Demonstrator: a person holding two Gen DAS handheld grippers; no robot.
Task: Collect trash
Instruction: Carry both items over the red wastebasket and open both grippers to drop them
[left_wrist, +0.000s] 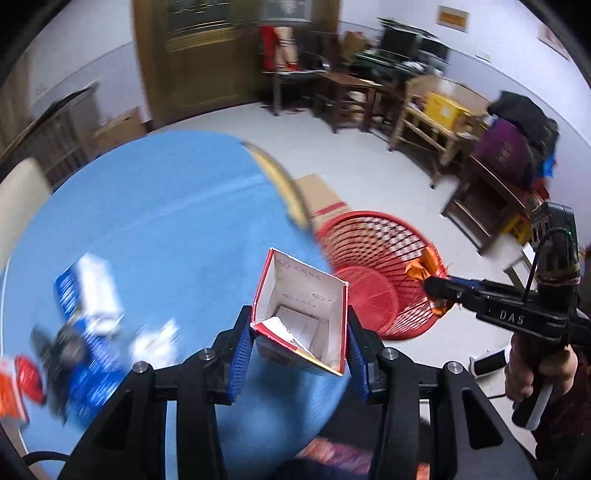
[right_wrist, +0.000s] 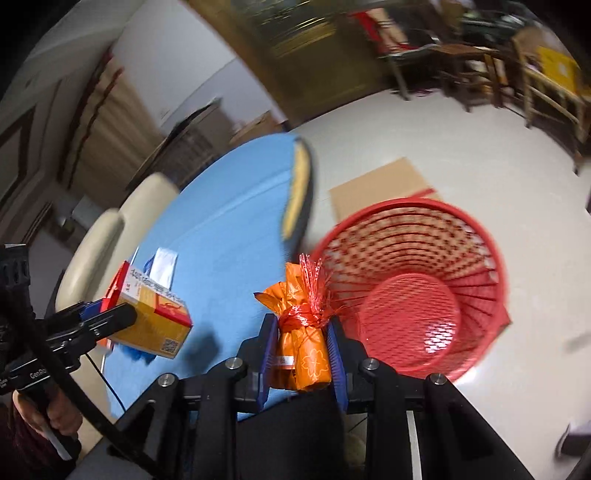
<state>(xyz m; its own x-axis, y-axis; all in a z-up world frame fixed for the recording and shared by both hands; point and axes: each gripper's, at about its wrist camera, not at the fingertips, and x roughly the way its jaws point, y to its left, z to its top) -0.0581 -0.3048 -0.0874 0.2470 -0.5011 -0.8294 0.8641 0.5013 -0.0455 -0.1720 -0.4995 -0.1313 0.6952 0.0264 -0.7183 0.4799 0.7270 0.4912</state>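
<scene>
Trash litters blue table (left_wrist: 166, 221); red basket (left_wrist: 373, 221) stands beside.

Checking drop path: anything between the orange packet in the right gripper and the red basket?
Nothing. In the right wrist view the orange packet sits right beside the red basket rim; no object between them.

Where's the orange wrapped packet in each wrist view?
Left wrist: orange wrapped packet at right of centre, clamped in the right claw, in front of the red basket's rim.
Right wrist: orange wrapped packet at bottom centre, between the claw's blue pads, red tie on top.
Shared landmark: red basket on the floor beside the blue table.
</scene>
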